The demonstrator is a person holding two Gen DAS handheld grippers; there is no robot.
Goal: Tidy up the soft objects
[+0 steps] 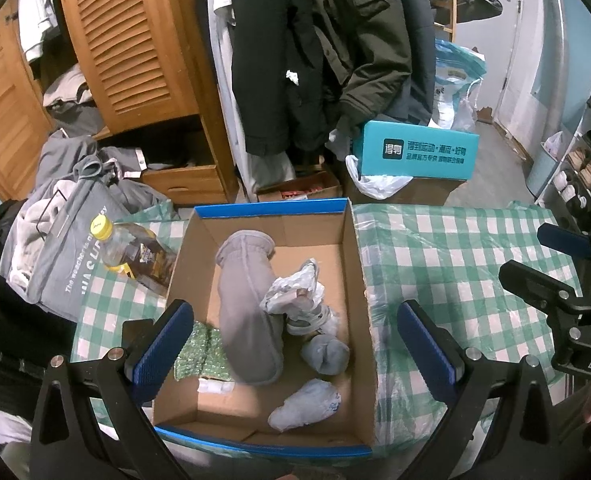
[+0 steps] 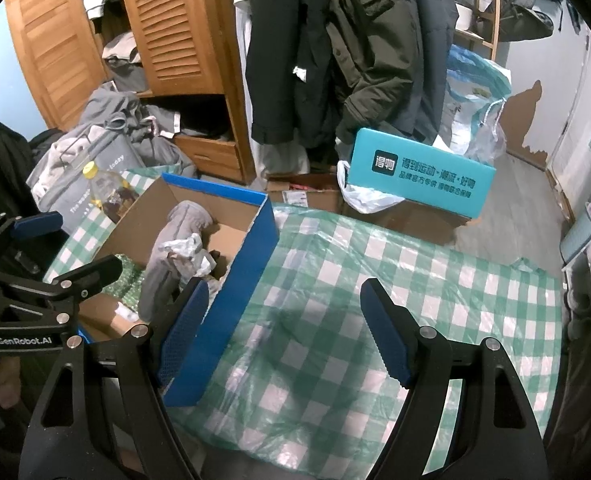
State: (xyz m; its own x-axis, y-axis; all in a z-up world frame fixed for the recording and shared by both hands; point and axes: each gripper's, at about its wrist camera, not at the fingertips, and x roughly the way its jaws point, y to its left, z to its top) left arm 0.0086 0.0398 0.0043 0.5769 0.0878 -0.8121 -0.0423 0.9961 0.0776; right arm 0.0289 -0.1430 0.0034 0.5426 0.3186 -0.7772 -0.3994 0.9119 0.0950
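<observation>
At the far left a grey bag (image 1: 61, 256) leans against the desk (image 1: 455, 248), which wears a green-and-white checked cloth under clear plastic. Just beside the bag lies a bottle (image 1: 135, 258) with a yellow cap, touching the left wall of the box (image 1: 359, 280).

The box, cardboard inside and blue outside, sits open on the left part of the desk. Inside it, from left to right: a green patterned cloth (image 1: 203, 352) against the left wall, a grey mitten (image 1: 247, 312) lying lengthwise with its cuff toward the far wall, a crumpled white wad (image 1: 295, 296) resting on the mitten's right edge, a rolled grey sock (image 1: 325, 354) near it, and a pale bundle (image 1: 305, 404) close to the near wall.

The left tool (image 1: 295, 344) hovers over the box, its 2 blue pads spread wide with nothing between them, released. The right tool (image 2: 283, 332) hangs over the bare cloth to the right of the box, its left pad just by the box's blue wall; it is also spread wide and grasps nothing.

Behind the desk, dark coats (image 1: 319, 52) hang, and to the right a teal box (image 1: 415, 152) rests on cartons.
</observation>
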